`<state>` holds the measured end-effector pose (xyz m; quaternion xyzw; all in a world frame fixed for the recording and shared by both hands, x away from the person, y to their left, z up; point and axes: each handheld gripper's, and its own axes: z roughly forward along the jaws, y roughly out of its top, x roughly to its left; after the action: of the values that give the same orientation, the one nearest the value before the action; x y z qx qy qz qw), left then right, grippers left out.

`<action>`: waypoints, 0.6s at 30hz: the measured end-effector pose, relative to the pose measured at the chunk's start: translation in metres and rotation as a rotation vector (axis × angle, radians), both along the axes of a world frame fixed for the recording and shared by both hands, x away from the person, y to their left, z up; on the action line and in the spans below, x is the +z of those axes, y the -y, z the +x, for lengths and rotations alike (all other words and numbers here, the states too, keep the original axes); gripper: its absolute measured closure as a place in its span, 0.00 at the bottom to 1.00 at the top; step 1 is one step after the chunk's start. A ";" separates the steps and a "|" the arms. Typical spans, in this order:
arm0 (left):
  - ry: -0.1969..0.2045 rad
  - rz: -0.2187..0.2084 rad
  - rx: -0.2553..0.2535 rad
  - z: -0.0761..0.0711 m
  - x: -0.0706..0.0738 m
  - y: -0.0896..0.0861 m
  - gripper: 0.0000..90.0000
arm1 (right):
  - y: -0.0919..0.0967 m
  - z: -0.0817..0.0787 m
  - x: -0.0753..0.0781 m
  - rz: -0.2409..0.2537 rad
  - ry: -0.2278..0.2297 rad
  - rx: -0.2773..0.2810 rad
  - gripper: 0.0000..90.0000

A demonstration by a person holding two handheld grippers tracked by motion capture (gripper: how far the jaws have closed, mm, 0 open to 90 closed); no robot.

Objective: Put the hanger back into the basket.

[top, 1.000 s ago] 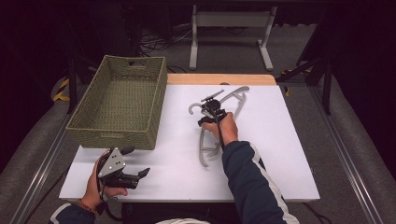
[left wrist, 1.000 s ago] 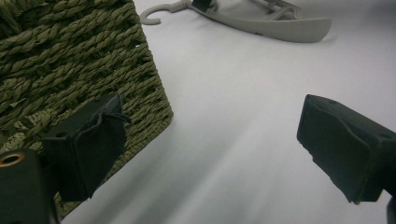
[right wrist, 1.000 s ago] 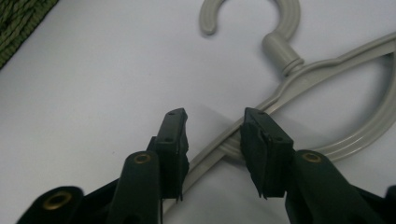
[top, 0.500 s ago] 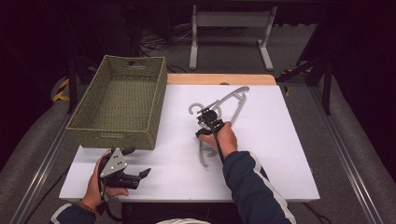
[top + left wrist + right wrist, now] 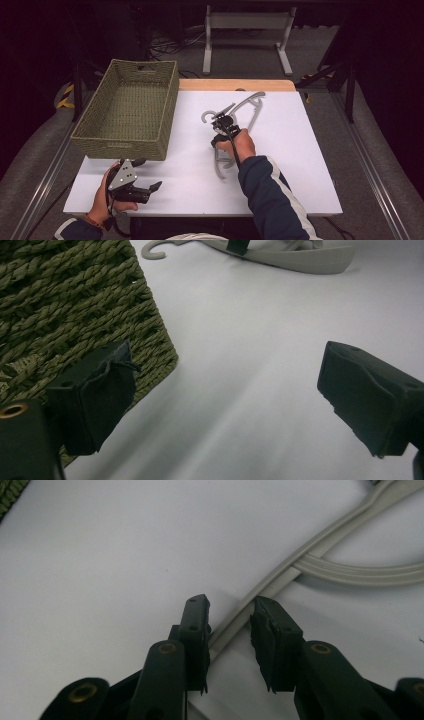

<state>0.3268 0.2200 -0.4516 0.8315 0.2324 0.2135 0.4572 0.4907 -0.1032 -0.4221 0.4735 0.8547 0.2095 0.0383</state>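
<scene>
Two grey plastic hangers [image 5: 250, 102] lie overlapping on the white table [image 5: 300, 165], right of centre. My right gripper [image 5: 222, 124] rests over them, pointing away from the person. In the right gripper view its jaws [image 5: 230, 610] stand narrowly open on either side of one thin hanger arm [image 5: 310, 547], with a gap showing beside the arm. My left gripper [image 5: 157, 186] is held low at the table's front left, open wide with nothing between its pads [image 5: 235, 410]. The hangers [image 5: 300, 260] show far ahead of it.
A woven olive basket [image 5: 125, 145] stands at the left of the table; its front corner [image 5: 60, 315] is just beside my left gripper. A strip of wood [image 5: 235, 85] edges the table's far side. Bare white surface lies between the two grippers.
My right gripper has drawn back toward the person along the hangers, from near the hooks to one arm. The left gripper and the hangers have stayed put.
</scene>
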 end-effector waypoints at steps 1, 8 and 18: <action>-0.001 0.000 0.000 0.000 0.000 0.000 0.10 | -0.001 -0.001 0.000 -0.006 -0.004 0.008 0.75; -0.005 0.007 -0.009 0.001 0.000 0.004 0.10 | -0.017 -0.006 -0.005 -0.140 0.025 0.020 0.64; -0.010 0.011 -0.007 0.002 -0.001 0.002 0.10 | -0.001 -0.008 -0.006 -0.093 0.072 -0.005 0.92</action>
<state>0.3285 0.2184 -0.4523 0.8359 0.2305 0.2092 0.4521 0.4828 -0.1019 -0.4282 0.4656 0.8603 0.1865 0.0913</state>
